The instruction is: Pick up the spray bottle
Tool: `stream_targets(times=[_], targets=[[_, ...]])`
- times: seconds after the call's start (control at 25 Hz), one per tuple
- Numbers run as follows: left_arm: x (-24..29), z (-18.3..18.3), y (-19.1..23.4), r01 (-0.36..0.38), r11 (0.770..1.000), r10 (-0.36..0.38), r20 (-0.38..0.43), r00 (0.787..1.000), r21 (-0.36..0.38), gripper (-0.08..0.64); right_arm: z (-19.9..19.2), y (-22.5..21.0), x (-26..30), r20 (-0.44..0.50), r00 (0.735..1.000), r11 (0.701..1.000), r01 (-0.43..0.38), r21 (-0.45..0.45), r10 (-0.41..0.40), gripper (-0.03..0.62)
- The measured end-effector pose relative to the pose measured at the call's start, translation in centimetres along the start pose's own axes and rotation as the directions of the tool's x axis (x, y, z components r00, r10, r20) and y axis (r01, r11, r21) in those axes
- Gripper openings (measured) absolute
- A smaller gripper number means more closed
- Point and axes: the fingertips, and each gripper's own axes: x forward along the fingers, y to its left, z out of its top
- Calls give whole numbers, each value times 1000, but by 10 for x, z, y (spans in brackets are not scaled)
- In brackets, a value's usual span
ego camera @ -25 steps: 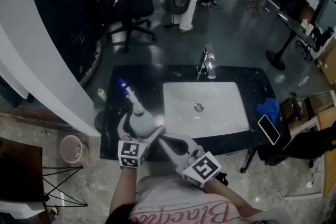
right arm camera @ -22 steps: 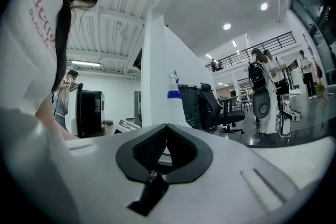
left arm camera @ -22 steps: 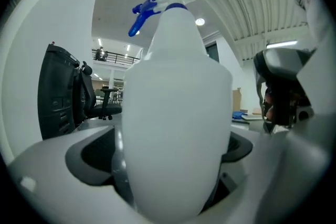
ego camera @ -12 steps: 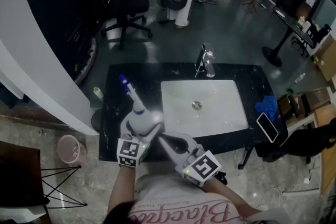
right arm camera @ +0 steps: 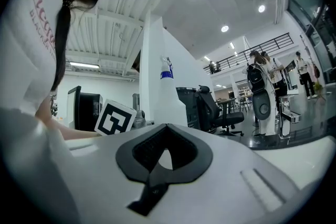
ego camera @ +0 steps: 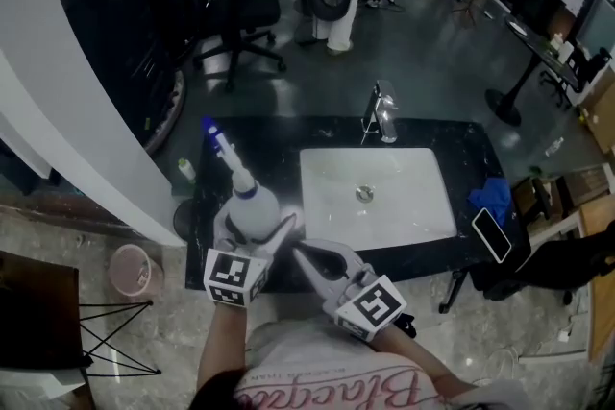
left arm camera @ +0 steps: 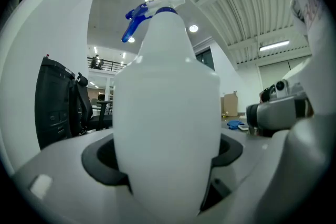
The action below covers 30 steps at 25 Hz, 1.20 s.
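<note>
Spray bottle [ego camera: 252, 205]: white translucent body, blue trigger head. It is being held upright, its wide body being clamped between the jaws of the left gripper [ego camera: 256, 226], over the left end of the dark counter [ego camera: 461, 149], beside the white sink [ego camera: 404, 206].

White left gripper [ego camera: 255, 224], white right gripper [ego camera: 298, 250], black-and-white marker cubes [ego camera: 231, 277], white shirt [ego camera: 317, 350], pink lettering [ego camera: 332, 391]

In the left gripper view the bottle [left arm camera: 167, 113] base is hidden behind the jaws. In the head view the left gripper [ego camera: 256, 224] covers its lower half, and we can't make out that tiny item [ego camera: 185, 170] on the bench [ego camera: 269, 137].
</note>
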Motion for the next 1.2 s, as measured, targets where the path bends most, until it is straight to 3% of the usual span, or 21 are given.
stream_targets(times=[0.16,0.36,0.72,1.2], targets=[[-12,30,5,-30,1000,30,27,999,-6,419,11,0,-4,71,997,999,-13,43,10,-8],[-33,54,3,-56,998,55,41,998,28,420,24,4,-8,100,995,999,-16,-42,20,-11],[-57,97,-8,-58,998,54,120,991,33,420,61,-3,-10,123,992,996,-2,-84,12,-11],[-59,104,-16,-62,997,55,151,987,48,420,79,2,-4,132,990,989,-20,-144,39,0]])
